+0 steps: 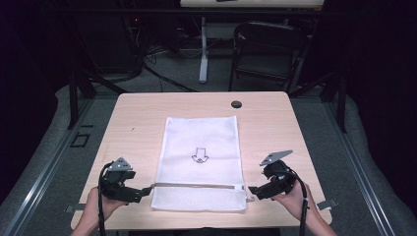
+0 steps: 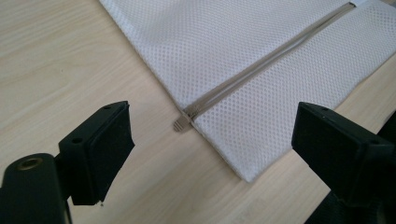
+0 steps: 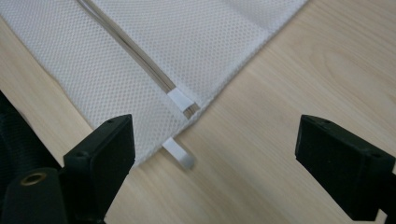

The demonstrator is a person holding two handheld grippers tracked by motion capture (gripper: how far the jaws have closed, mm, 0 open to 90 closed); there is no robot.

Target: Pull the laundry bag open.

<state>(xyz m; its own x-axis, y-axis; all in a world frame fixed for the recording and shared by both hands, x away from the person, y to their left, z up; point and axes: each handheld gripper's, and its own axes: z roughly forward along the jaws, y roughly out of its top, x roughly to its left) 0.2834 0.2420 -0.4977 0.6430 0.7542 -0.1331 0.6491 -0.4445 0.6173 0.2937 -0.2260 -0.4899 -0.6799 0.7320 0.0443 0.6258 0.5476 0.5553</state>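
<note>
Nearest to me are the person's two hands at the near edge of the worktop (image 1: pixel 275 105), each carrying a claw aimed inward at the white mesh bag (image 1: pixel 201 152) that lies flat between them. The bag is my landmark: it sits in the middle of the worktop, long side running away from me, a small arrow mark (image 1: pixel 199 156) printed at its centre and a grey zipper (image 1: pixel 196 185) crossing it near its near end.

The left claw (image 1: pixel 145 190) hangs just off the bag's left edge, released, nothing between its pads; the zipper pull (image 2: pixel 182 124) lies on the wood just ahead of it, poking out past the bag's edge. The right claw (image 1: pixel 252 190) hangs just off the bag's right edge, equally wide and empty, facing the zipper's white end tab (image 3: pixel 180 99) and a loose white loop (image 3: pixel 178 153) at the hem.

I judge both hands are between grips. Opening it would call for the left claw to pinch the small pull squarely while the right pins the far end.
</note>
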